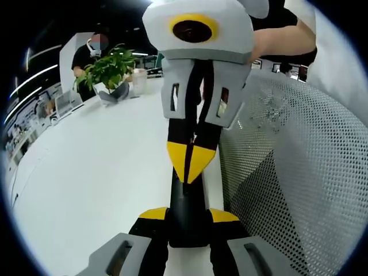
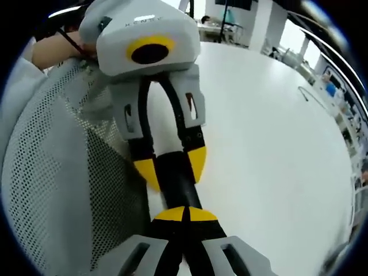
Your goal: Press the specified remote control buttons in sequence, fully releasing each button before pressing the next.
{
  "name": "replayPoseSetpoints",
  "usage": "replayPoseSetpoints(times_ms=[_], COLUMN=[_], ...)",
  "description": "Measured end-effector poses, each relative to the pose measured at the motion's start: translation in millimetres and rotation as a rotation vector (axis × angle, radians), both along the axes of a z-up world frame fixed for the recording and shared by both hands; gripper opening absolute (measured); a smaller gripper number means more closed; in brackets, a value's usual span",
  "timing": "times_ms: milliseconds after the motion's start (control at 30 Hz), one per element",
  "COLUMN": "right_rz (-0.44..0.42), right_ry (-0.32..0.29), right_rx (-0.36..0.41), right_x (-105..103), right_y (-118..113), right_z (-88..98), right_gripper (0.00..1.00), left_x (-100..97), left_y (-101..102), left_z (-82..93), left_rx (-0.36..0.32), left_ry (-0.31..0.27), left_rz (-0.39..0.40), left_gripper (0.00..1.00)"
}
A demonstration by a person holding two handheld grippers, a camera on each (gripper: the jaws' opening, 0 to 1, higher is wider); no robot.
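- Left gripper view: left tongs [image 1: 188,215] rise from the bottom, yellow tips spread to either side of a black remote control [image 1: 187,198] and pinching it.
- Right tongs [image 1: 191,164] come in from the top, yellow tips pressed together, touching the far end of the remote control.
- White tabletop [image 1: 98,172] lies behind, with a potted plant [image 1: 109,69] at its far edge and a person behind it.
- Mesh chair back [image 1: 287,172] is just beside the remote control.
- Right gripper view: right tongs [image 2: 184,214] are closed, tips meeting on the remote control [image 2: 178,187].
- Left tongs [image 2: 172,164] straddle its other end, one yellow tip on each side.
- Cannot tell which button is touched, or whether the remote control rests on the tabletop.
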State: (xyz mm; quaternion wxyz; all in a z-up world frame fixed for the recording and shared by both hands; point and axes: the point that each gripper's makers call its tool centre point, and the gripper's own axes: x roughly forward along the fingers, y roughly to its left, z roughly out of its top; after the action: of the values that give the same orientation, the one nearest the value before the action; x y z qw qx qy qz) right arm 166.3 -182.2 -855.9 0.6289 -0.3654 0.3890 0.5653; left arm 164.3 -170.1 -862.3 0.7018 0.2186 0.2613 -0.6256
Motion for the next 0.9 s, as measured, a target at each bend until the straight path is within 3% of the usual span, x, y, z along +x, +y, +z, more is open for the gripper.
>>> replayPoseSetpoints(times_ms=[267,333,433,467,667,900], right_rz=[0.019,0.116,0.114,0.158,0.088,0.121], right_ry=[0.025,-0.016,-0.048,-0.081,-0.029,-0.05], right_rx=[-0.033,-0.067,-0.085,-0.098,-0.044,-0.016], right_x=[1.6,1.8,0.0,1.1,2.8,-0.6], right_y=[1.1,1.2,1.2,0.6,0.1,-0.7], right_z=[-1.0,-1.4,-2.3,-2.1,-1.5,-2.4], right_gripper=[0.0,0.0,0.0,0.0,0.0,0.0], left_x=[0.1,0.3,0.3,0.3,0.3,-1.0], left_y=[0.1,0.0,0.0,0.0,0.4,0.4], left_z=[0.1,0.0,0.3,0.3,0.3,-0.4], left_rx=[-0.005,-0.003,0.0,0.001,-0.003,-0.009], left_ry=[0.002,0.005,0.004,0.005,0.006,0.005], left_rz=[-0.002,-0.006,-0.006,-0.007,-0.005,-0.007], left_gripper=[0.25,0.25,0.25,0.25,0.25,0.25])
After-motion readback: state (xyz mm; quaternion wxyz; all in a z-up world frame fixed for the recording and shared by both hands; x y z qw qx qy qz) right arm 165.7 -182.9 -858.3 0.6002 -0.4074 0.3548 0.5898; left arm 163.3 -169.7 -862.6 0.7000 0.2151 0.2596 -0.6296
